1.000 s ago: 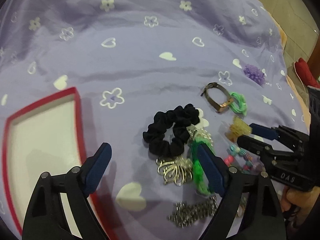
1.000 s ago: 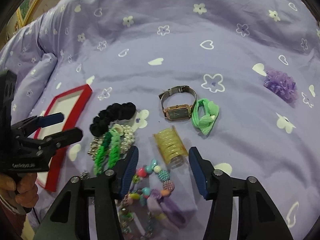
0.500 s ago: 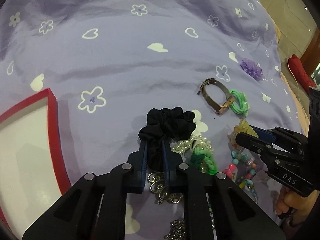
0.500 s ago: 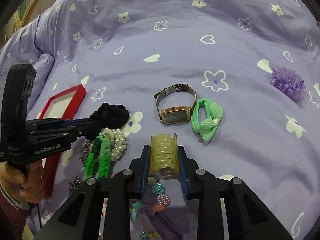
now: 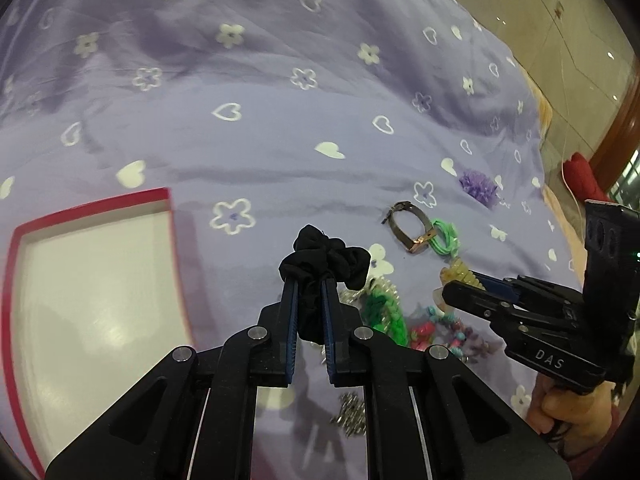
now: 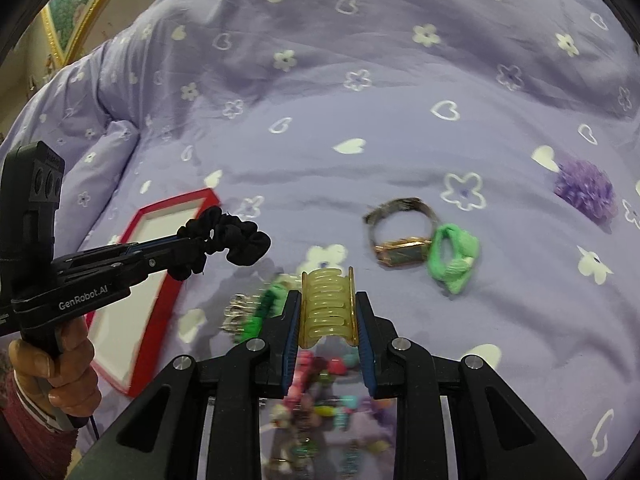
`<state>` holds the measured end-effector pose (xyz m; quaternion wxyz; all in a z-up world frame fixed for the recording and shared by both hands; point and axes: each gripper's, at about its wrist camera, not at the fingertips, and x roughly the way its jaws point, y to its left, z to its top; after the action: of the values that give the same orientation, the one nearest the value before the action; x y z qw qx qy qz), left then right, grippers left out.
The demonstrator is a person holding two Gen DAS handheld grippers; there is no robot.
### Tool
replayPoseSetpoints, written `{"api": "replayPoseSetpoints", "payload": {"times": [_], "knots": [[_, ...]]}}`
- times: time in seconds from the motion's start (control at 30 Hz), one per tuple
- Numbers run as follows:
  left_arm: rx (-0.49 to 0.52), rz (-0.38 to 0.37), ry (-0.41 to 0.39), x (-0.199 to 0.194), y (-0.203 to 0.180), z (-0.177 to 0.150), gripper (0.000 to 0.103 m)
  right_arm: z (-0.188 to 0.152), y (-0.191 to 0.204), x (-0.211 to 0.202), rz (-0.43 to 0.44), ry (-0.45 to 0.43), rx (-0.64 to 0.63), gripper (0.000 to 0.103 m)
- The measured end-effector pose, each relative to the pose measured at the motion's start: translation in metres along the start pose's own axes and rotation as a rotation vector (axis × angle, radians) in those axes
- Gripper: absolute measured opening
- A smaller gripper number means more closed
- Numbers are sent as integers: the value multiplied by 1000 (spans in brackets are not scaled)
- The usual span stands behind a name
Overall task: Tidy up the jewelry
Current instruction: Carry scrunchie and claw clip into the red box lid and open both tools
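Pinching a black scrunchie (image 5: 324, 256), the left gripper (image 5: 310, 304) holds it above the purple bedspread (image 5: 280, 140), beside the red tray (image 5: 92, 292). The right gripper (image 6: 326, 320) clamps a yellow hair claw (image 6: 328, 308). Soft fabric could slip free; smooth plastic might twist loose.

Your jewelry spread on the bed (image 6: 400, 128)

The tray (image 6: 154, 308) lies left of the pile; the watch (image 6: 394, 236) sits touching, it seems, the hair tie (image 6: 454, 258) on its right.
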<state>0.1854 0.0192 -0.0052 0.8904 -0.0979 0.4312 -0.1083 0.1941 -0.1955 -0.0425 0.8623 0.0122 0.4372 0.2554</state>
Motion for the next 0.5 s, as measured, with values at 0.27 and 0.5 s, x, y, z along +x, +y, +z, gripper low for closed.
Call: {"api": "replayPoseSetpoints", "payload": {"times": [0.27,0.5], "knots": [[-100,46,-58,-46,39,-25,10,4,45,5,80,0,-46,26],[-167,98,-86,-70,78,-37,9,7,92,20,143,12,-91,26]]}}
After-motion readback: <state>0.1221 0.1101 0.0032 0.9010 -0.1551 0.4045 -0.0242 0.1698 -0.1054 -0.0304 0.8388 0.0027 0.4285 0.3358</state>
